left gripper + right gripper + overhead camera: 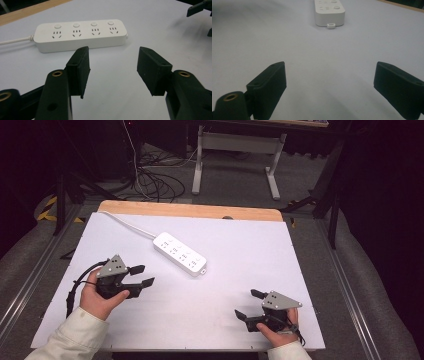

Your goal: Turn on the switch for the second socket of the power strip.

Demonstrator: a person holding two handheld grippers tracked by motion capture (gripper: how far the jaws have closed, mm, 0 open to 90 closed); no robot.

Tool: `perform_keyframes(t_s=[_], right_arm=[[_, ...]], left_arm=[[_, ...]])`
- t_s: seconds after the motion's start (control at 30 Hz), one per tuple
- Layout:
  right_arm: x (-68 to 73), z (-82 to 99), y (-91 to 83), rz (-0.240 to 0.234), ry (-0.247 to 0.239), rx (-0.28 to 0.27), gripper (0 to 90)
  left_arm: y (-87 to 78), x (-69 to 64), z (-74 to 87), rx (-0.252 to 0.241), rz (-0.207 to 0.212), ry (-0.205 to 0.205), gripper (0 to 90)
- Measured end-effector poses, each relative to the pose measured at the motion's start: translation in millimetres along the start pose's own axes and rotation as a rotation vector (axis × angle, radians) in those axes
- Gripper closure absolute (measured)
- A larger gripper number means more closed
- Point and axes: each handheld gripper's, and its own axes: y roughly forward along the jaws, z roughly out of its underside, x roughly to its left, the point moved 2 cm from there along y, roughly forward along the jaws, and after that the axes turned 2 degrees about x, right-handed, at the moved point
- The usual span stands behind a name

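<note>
Both released: left tool, right tool, near edge of white worktop; white plastic four-socket power strip mid-far.

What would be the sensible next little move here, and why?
Probably ease the left hand-held gripper forward toward the white power strip. Both hand-held grippers are open and empty, and the strip is the one loose thing on the white table. The left one sits closer, facing the strip's long side; the right hand-held gripper is farther off, facing its end.
</note>
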Motion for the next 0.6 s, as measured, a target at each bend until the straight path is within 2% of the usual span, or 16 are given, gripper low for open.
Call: perform_keyframes(t_s=[0.37, 0.5, 0.6], right_arm=[[0.4, 0.5, 1.1, -0.005, -0.003, 0.006, 11.5], [0.0, 0.5, 1.3, -0.006, -0.005, 0.006, 11.4], [0.2, 0.5, 1.7, -0.007, -0.008, 0.008, 11.4]], left_arm=[[8.8, 8.1, -19.7, -0.005, -0.008, 0.027, 47.0], [13.3, 10.6, -29.0, -0.001, -0.022, 0.049, 47.2], [15.6, 11.1, -33.2, 0.003, -0.013, 0.05, 47.3]])
